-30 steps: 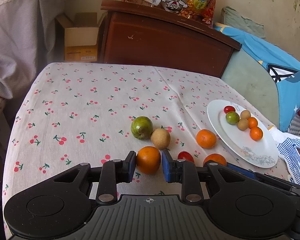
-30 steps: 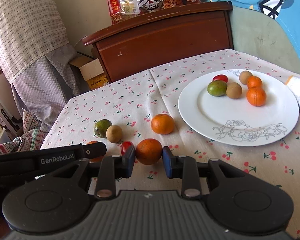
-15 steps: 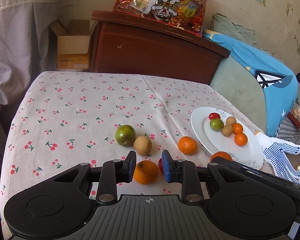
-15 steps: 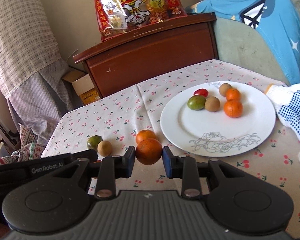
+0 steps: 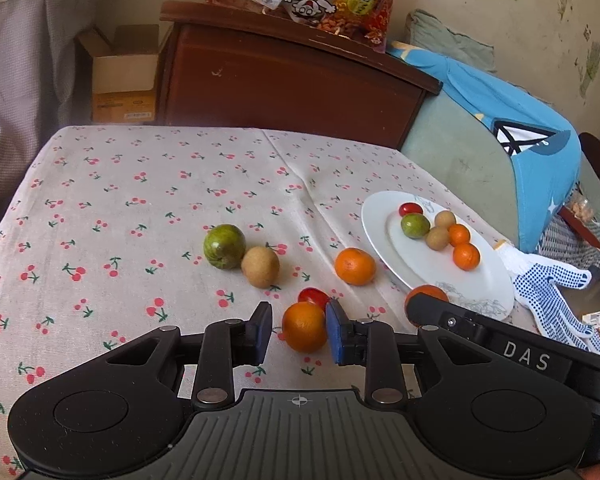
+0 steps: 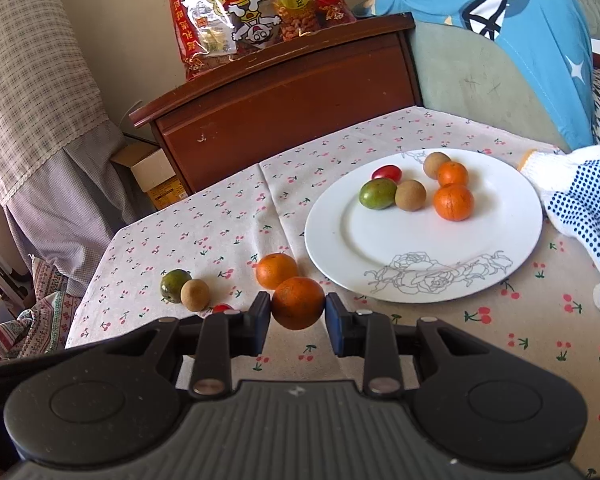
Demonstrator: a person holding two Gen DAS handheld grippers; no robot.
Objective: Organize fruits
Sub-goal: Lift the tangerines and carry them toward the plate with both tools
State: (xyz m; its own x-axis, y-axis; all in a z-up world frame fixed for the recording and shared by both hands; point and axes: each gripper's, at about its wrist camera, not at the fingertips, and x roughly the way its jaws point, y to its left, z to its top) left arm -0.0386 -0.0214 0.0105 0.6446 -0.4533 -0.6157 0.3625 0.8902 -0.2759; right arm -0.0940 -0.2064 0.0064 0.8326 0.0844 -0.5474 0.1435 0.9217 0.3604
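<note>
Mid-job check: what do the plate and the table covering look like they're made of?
The plate looks like glazed ceramic, possibly melamine: smooth glossy white with a printed grey rose outline. The table covering looks like matte woven cotton: cherry print, a soft fold crease down the middle, edges draping over the table.

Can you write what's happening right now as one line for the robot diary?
step: carry fruit to plate | right gripper: shut on round orange mandarin | left gripper: open around second orange mandarin on cloth | white round plate: six fruits
</note>
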